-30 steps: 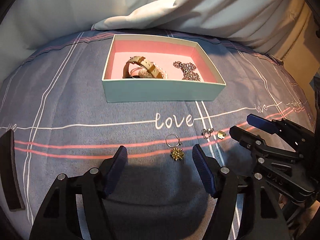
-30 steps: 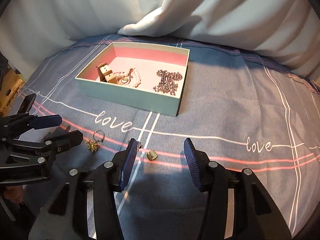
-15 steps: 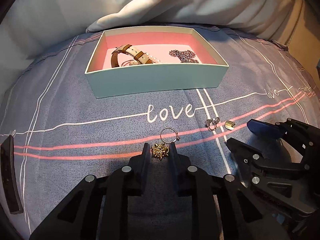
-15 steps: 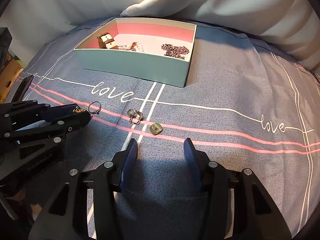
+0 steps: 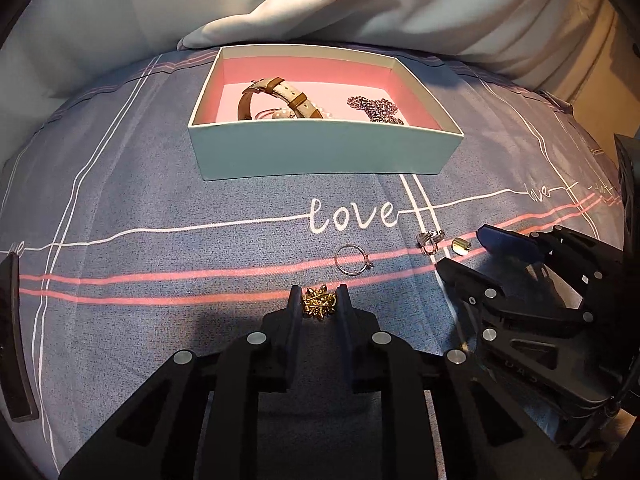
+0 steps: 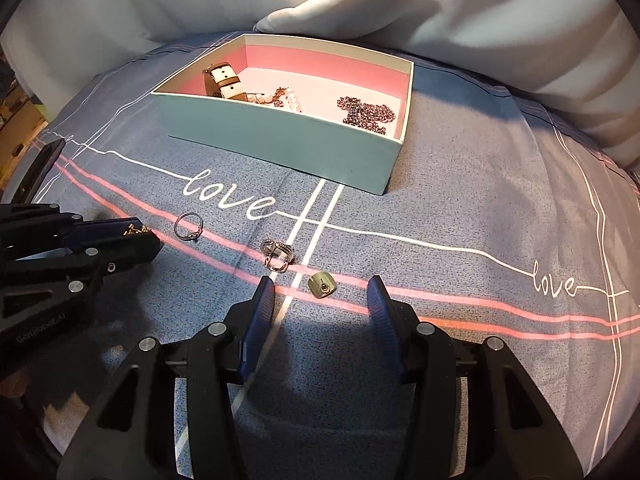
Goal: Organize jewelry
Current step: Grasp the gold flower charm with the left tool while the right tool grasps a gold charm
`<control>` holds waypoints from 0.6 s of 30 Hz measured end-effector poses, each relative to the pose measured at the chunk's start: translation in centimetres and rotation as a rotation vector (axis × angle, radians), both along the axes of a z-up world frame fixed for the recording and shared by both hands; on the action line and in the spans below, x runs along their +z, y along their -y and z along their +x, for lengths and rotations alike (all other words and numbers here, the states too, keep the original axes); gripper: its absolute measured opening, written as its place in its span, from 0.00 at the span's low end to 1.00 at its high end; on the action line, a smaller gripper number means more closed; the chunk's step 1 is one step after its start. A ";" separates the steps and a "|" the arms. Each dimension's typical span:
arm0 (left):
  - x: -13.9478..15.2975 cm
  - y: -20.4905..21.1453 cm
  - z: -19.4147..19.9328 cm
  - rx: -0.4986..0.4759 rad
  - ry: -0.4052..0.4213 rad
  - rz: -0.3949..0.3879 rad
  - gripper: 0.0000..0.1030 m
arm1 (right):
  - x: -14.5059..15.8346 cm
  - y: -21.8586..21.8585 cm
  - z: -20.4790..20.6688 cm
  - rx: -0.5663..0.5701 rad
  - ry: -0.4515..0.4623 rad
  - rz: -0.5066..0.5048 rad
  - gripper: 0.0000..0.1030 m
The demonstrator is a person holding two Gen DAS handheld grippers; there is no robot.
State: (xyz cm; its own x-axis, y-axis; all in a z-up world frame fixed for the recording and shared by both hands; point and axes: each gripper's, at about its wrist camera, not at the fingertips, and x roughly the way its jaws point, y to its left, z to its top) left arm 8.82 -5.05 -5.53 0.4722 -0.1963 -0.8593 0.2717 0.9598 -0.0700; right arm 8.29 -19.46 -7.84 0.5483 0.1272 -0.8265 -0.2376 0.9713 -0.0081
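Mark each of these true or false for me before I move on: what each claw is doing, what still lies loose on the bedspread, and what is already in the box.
1. The left claw is shut on the gold flower brooch. True.
2. The right claw grips the small gold stud. False: its jaws stand open, the stud lying loose on the bedspread ahead of them.
3. The thin silver ring lies on the bedspread. True.
4. The box is empty. False: it holds a strap watch, pearls and a dark chain.
5. The chunky silver ring is in the box. False: it lies outside.
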 end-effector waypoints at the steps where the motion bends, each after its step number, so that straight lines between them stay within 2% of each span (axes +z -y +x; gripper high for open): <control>1: 0.0 0.0 0.0 -0.002 0.002 0.003 0.17 | 0.0 0.0 0.0 0.000 0.001 0.001 0.46; 4: 0.1 0.2 -0.2 -0.012 0.009 0.015 0.17 | 0.0 -0.1 -0.4 0.006 0.003 -0.011 0.37; 6: 0.2 0.1 -0.3 -0.010 0.005 0.009 0.17 | 0.1 -0.3 -0.7 0.017 -0.002 -0.013 0.19; 7: 0.2 0.0 -0.3 -0.010 0.003 0.011 0.17 | 0.2 -0.3 -0.8 0.014 -0.008 -0.013 0.15; 8: 0.4 0.0 -0.3 -0.010 0.004 0.011 0.17 | 0.2 -0.4 -0.9 0.016 -0.011 -0.008 0.06; 9: 0.5 0.0 -0.4 -0.009 0.008 0.009 0.17 | 0.3 -0.4 -1.0 0.019 -0.011 -0.007 0.03; 18: 2.6 0.5 -0.6 -0.026 0.051 -0.006 0.17 | 1.8 -1.1 -2.1 0.042 0.016 0.026 0.01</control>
